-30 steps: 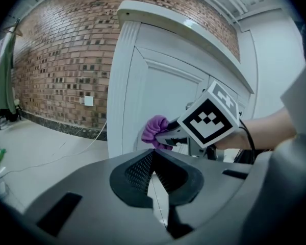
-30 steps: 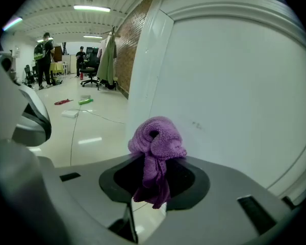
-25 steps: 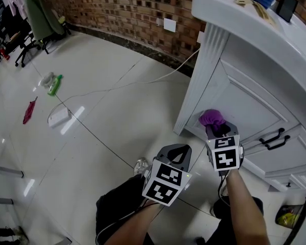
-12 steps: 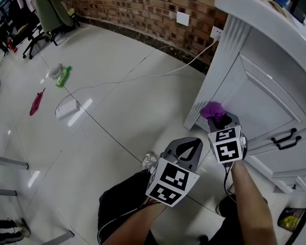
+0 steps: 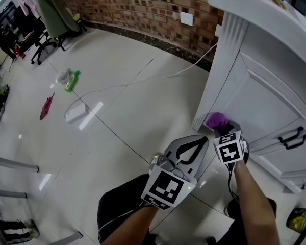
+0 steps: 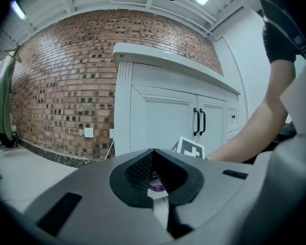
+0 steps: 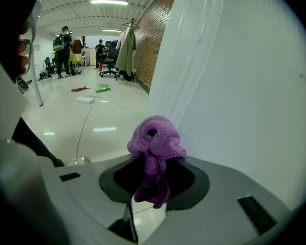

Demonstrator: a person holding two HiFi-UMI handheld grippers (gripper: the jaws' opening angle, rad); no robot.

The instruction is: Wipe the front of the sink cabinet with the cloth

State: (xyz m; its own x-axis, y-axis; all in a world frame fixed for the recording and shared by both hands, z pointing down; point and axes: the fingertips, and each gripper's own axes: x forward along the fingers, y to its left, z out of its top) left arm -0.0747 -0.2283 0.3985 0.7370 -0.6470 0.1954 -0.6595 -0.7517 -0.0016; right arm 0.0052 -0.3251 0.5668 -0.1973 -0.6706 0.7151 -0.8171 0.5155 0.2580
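The white sink cabinet (image 5: 265,86) fills the right of the head view, with a panelled door (image 6: 160,119) and black handles (image 5: 291,137). My right gripper (image 5: 222,128) is shut on a bunched purple cloth (image 5: 217,120), held at the bottom left corner of the door beside the fluted corner post (image 5: 222,70). In the right gripper view the purple cloth (image 7: 155,147) sits close to the white door (image 7: 255,101). My left gripper (image 5: 189,149) hangs shut and holding nothing, a little left of the right one, over the floor.
A white cable (image 5: 143,83) runs across the glossy floor from a wall socket (image 5: 186,18). A white power strip (image 5: 76,112), a green bottle (image 5: 71,80) and a red item (image 5: 46,107) lie at left. Office chairs (image 5: 38,47) stand by the brick wall (image 5: 143,4).
My right gripper with the cloth has slid down the cabinet door towards its bottom left corner. The left gripper has stayed beside it. The head view has shifted slightly.
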